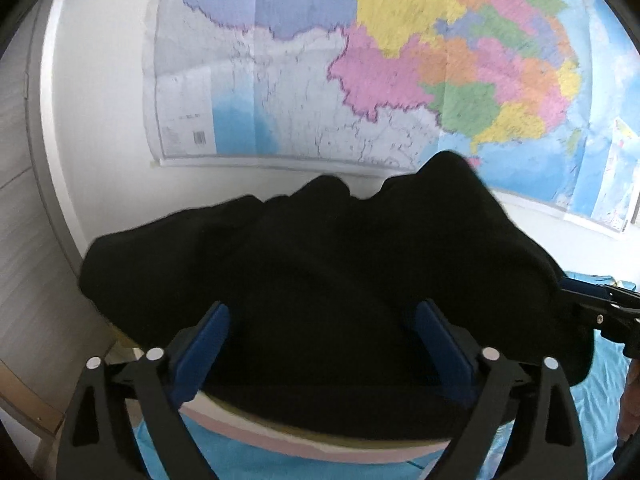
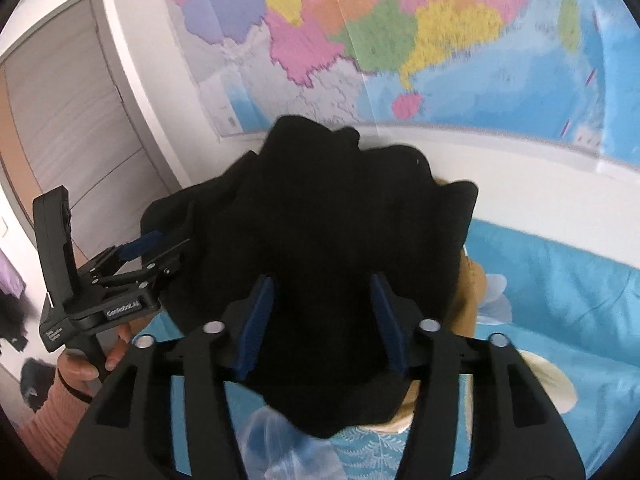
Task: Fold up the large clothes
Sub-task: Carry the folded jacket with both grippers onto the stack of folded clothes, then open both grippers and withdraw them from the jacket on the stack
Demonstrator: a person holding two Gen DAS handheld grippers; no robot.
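Note:
A black garment (image 1: 328, 280) is bunched up and lifted in front of the wall map. In the left wrist view it drapes between my left gripper's (image 1: 324, 344) blue pads (image 1: 204, 344), which stand wide apart with cloth lying between them. In the right wrist view the same garment (image 2: 320, 232) fills the gap of my right gripper (image 2: 324, 324), whose blue pads (image 2: 256, 320) also stand apart. The left gripper shows at the left in the right wrist view (image 2: 160, 248), its jaws reaching into the cloth's edge. The right gripper's tip shows at the right edge (image 1: 592, 300) of the left wrist view.
A large coloured wall map (image 1: 400, 60) hangs on a white wall behind. A bed with a light blue patterned sheet (image 2: 560, 300) lies below. A grey wood-grain door (image 2: 68, 120) stands at the left. A pale mattress edge (image 1: 320, 444) shows under the garment.

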